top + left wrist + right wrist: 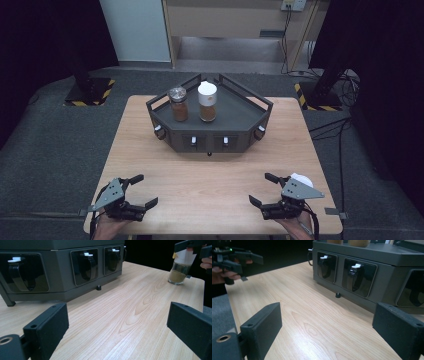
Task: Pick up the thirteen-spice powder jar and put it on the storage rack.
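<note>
Right now, as seen from the side of the room:
Surface: a pale wooden table (210, 175) with visible grain, bare across its near half.
Room: grey carpet around the table, dark curtains left and right, black stand bases with yellow-black hazard tape at the far corners, cables trailing on the right.
Rack: a dark grey angled rack (210, 127) stands on the far half of the table, its front set with recessed hooks tipped white.
On the rack: a metal-lidded jar (178, 104) and a white-capped jar (207, 101), side by side, both holding brown powder.
Left gripper (142, 191): low over the near left corner, jaws wide apart, nothing between them.
Right gripper (264, 189): low over the near right corner, jaws wide apart, nothing between them.
Nearest thing: a white-capped spice jar (180, 268) stands upright on the table just beside the right gripper, close to the right edge; whether they touch I cannot tell.
Edges: both grippers sit close to the table's near edge.
Open room: a broad bare stretch of wood lies between the two grippers and in front of the rack.
</note>
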`<state>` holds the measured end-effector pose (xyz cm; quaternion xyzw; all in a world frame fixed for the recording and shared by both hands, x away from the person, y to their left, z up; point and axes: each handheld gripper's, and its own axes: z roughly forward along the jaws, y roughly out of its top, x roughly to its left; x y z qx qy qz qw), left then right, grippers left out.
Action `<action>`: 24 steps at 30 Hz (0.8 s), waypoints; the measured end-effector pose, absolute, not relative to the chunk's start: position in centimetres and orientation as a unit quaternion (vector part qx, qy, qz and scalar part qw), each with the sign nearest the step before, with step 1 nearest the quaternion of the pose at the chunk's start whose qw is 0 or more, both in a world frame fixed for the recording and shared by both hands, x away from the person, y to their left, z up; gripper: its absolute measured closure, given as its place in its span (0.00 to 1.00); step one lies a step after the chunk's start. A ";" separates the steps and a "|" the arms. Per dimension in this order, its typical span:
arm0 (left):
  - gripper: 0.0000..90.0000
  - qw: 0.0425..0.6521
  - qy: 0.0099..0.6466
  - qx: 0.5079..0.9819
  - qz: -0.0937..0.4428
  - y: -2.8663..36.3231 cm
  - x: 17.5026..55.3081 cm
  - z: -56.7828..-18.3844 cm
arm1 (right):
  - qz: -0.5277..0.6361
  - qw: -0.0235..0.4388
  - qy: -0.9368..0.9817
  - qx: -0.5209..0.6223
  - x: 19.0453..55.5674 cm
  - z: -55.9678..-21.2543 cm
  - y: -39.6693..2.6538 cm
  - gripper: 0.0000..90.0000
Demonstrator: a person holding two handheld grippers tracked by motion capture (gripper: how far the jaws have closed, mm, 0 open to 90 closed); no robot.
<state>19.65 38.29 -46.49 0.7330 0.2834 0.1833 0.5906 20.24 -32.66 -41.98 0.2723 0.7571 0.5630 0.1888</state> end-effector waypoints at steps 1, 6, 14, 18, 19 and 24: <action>0.03 0.591 0.283 0.733 0.183 38.3 19.7 -46.5 | 0.561 0.192 0.759 0.270 20.2 -42.0 -32.6 0.10; 0.03 0.591 0.278 0.735 0.182 38.2 19.7 -46.5 | 0.558 0.202 0.760 0.263 20.0 -42.3 -32.4 0.10; 0.03 0.591 0.277 0.736 0.181 38.2 19.8 -46.5 | 0.557 0.194 0.764 0.264 20.3 -42.4 -32.4 0.10; 0.03 0.592 0.277 0.735 0.180 38.2 19.8 -46.5 | 0.556 0.192 0.764 0.264 20.4 -42.5 -32.3 0.10; 0.03 0.591 0.277 0.735 0.181 38.2 19.8 -46.5 | 0.555 0.192 0.765 0.265 20.4 -42.5 -32.4 0.10; 0.03 0.591 0.277 0.735 0.181 38.2 19.8 -46.5 | 0.557 0.189 0.763 0.267 20.4 -42.5 -32.4 0.10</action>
